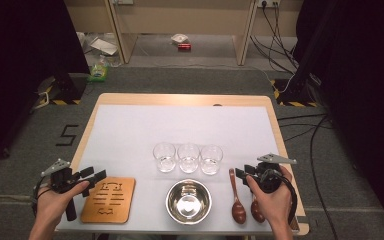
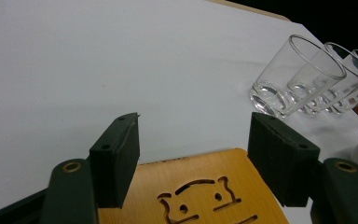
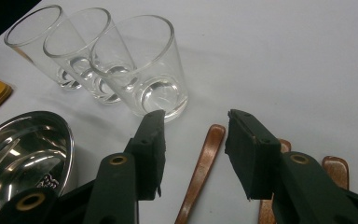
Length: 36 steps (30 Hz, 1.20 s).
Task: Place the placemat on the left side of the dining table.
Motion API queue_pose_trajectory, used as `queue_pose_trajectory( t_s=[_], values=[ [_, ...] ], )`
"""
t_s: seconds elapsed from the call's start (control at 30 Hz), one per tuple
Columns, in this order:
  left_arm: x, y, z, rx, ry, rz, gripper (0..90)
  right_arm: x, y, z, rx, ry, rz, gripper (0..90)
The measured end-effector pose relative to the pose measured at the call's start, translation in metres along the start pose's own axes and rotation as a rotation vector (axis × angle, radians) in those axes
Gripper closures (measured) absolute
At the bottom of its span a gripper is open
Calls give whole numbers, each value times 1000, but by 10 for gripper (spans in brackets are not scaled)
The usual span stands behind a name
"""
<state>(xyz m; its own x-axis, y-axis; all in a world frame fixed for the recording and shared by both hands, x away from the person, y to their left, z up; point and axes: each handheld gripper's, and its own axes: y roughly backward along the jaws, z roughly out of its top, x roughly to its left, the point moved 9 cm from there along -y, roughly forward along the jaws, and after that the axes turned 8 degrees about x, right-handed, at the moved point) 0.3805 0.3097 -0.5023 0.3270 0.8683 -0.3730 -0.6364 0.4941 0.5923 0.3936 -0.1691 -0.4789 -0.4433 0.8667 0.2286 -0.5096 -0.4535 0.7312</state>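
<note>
— High view: where's free room?
— Bare white table (image 1: 130,130) behind three clear glasses (image 1: 188,158); left gripper (image 1: 96,176) gapes, empty, above the wooden trivet (image 1: 108,200).

— Right gripper view?
— Right gripper (image 3: 193,140) spread, empty, straddling a glossy brown wooden spoon (image 3: 200,172) beside the steel bowl (image 3: 23,149).

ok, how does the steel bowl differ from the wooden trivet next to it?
The steel bowl is round, shiny and deep; the wooden trivet is flat, matte, roughly square with rounded corners. The bowl's surface is solid and mirrors the lights, while the trivet has slots and a face shape cut through it. The bowl sits near the table's middle, the trivet further left, below the left gripper. Both lie along the near edge, untouched and empty.
</note>
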Motion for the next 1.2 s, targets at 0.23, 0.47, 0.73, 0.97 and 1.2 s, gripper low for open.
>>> queue_pose_trajectory(
  t_s=[0.23, 0.47, 0.73, 0.97, 1.2],
  values=[
    [2, -5, -1, 12, 16, -2, 334, 0, -5, -5, 15, 8, 8, 570],
    [-11, -5, -6, 26, -12, -36, 325, 8, -3, -2, 17, 27, -7, 570],
    [-25, -7, -7, 35, -38, -48, 324, 21, -5, 5, 14, 64, -7, 569],
    [-42, -21, -14, 82, -72, -79, 323, 24, -12, 4, 35, 66, 6, 569],
    [-63, -27, -18, 104, -115, -116, 323, 38, -17, 5, 44, 93, 23, 567]
  ],
)
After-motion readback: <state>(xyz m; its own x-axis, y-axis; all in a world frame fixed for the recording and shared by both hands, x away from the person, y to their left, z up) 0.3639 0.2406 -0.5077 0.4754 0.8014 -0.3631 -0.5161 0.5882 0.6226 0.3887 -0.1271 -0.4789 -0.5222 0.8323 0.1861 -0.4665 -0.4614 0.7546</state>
